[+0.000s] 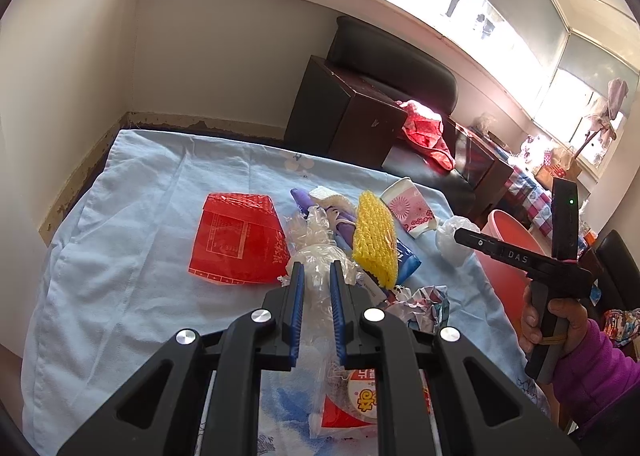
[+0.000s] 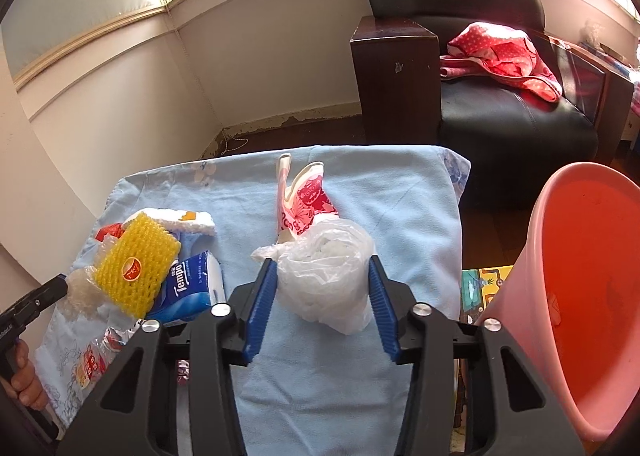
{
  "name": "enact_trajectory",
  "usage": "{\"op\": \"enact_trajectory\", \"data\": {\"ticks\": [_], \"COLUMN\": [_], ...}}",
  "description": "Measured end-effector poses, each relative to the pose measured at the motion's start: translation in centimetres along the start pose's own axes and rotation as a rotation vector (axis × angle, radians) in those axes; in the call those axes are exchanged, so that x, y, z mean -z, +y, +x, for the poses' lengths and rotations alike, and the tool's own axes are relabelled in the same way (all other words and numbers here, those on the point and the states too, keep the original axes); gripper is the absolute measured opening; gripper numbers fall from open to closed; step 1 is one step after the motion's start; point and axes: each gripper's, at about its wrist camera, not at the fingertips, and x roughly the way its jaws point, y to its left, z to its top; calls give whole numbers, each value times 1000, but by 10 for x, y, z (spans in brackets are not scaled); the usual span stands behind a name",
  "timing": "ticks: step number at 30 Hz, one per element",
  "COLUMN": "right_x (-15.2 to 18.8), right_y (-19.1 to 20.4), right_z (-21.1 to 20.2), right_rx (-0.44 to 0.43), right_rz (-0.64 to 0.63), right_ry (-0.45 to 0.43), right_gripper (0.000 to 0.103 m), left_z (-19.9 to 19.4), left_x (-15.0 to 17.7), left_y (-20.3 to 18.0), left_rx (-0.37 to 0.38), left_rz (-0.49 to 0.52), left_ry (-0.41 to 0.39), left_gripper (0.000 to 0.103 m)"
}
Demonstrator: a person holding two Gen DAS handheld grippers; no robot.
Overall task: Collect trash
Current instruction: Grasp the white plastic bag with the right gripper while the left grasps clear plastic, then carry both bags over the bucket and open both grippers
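Observation:
Trash lies on a light blue cloth-covered table point(image 1: 132, 223). My left gripper point(image 1: 318, 270) is partly open, its fingers either side of a crumpled clear plastic wrapper point(image 1: 316, 244). Beside it lie a red packet point(image 1: 238, 238), yellow foam netting point(image 1: 376, 240), a flattened paper cup point(image 1: 410, 207) and a blue tissue pack point(image 2: 192, 288). My right gripper point(image 2: 323, 268) is open with its fingers around a crumpled white plastic bag point(image 2: 328, 280), touching neither side firmly. The yellow netting point(image 2: 136, 268) and paper cup point(image 2: 304, 199) also show in the right wrist view.
A pink bin point(image 2: 592, 288) stands just right of the table, also visible in the left wrist view point(image 1: 508, 252). A dark armchair point(image 2: 500, 75) with red clothing point(image 2: 504, 51) stands behind. A snack wrapper point(image 1: 356, 396) lies under my left gripper.

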Motion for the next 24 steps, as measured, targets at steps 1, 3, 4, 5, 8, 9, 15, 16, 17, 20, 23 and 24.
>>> {"op": "enact_trajectory", "data": {"ticks": [1, 3, 4, 5, 8, 9, 15, 16, 17, 20, 23, 24], "right_x": [2, 6, 8, 10, 15, 16, 24, 25, 26, 30, 33, 33], "right_y": [1, 2, 2, 2, 3, 4, 10, 11, 11, 12, 11, 10], "right_z": [-2, -7, -10, -14, -30, -35, -66, -71, -74, -85, -95, -99], "right_rx": [-1, -5, -9, -15, -29, -33, -54, -57, -60, -63, -59, -57], "right_rz": [-2, 4, 9, 15, 18, 17, 13, 11, 10, 8, 8, 9], "right_ry": [-1, -5, -9, -14, -40, -48, -90, -97, -103, -124, -150, -157], "right_gripper": [35, 29, 28, 27, 25, 25, 25, 25, 25, 25, 25, 25], "left_z": [0, -2, -3, -3, -6, -7, -14, -15, -17, -23, -27, -29], "left_x": [-1, -2, -3, -4, -6, -7, -15, -16, -17, -20, -24, -24], "left_y": [-2, -5, -8, -10, -17, -20, -42, -46, -50, -59, -71, -77], "left_rx": [1, 1, 2, 3, 14, 18, 50, 55, 59, 70, 92, 97], "left_rz": [2, 11, 17, 22, 36, 41, 80, 87, 95, 106, 121, 135], "left_ry": [-2, -9, -13, -17, -29, -33, -69, -76, -84, -107, -122, -127], "left_gripper": [12, 12, 12, 12, 12, 12, 12, 12, 12, 12, 12, 12]}}
